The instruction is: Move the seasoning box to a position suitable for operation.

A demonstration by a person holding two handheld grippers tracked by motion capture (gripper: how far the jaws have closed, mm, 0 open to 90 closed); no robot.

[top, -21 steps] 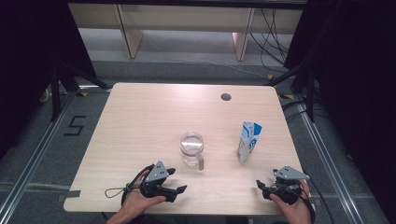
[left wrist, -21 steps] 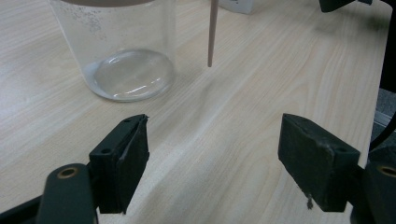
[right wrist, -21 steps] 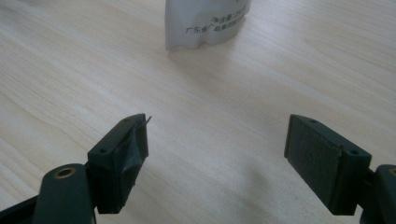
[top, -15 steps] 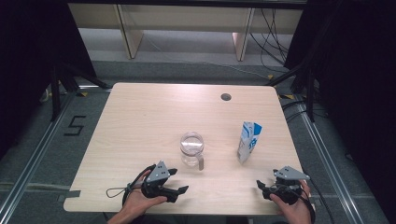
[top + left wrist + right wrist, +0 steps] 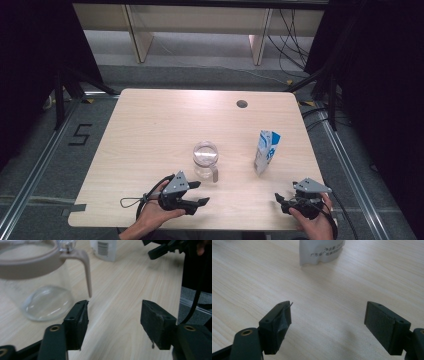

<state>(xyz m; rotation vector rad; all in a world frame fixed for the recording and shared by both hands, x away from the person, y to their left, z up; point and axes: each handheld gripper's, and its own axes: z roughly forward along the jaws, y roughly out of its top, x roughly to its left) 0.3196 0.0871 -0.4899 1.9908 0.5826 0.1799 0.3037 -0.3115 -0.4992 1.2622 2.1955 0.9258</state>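
From above, the left gripper (image 5: pixel 196 194) sits just below the glass jug (image 5: pixel 205 159) and the right gripper (image 5: pixel 286 201) below the milk carton (image 5: pixel 266 151). In the left gripper view, the jaws are apart and empty, with the jug's handle (image 5: pixel 85 267) just ahead of the left jaw. In the right gripper view, the jaws gape wide, holding nothing, with the carton straight ahead.

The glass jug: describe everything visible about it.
The glass jug stands upright near the middle of the wooden table, left of the carton. Its clear body looks empty, with a rounded base resting on the wood. A beige, plastic-looking rim band circles the top, and a thin beige handle curves down from it, pointing toward the person's side. The left gripper, jaws open, sits just short of the handle without touching it. Nothing else touches the jug.
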